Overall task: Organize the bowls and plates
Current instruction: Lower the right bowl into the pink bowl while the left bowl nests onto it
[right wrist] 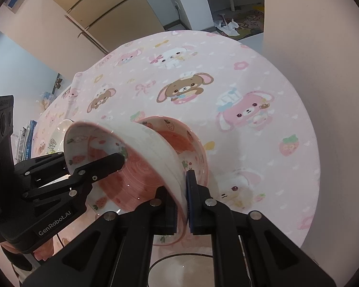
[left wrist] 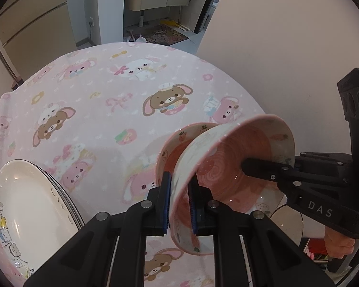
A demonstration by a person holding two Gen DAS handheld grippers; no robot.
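A pink strawberry bowl [left wrist: 229, 157] is held tilted above a second pink bowl [left wrist: 177, 143] that rests on the table. My left gripper [left wrist: 180, 205] is shut on the tilted bowl's near rim. My right gripper [right wrist: 180, 205] is shut on its opposite rim; it shows in the left wrist view [left wrist: 260, 169] with one finger inside the bowl. In the right wrist view the tilted bowl [right wrist: 141, 157] leans over the lower bowl [right wrist: 191, 143], and the left gripper [right wrist: 107, 165] reaches into it. A stack of white cartoon plates [left wrist: 28, 205] sits at the left.
The round table has a pink cartoon tablecloth [left wrist: 112, 95]. A glass bowl [right wrist: 179, 270] stands below my right gripper, also at the table's right edge [left wrist: 287, 220]. A wall [left wrist: 287, 35] is close on the right. Cabinets [left wrist: 33, 19] stand behind.
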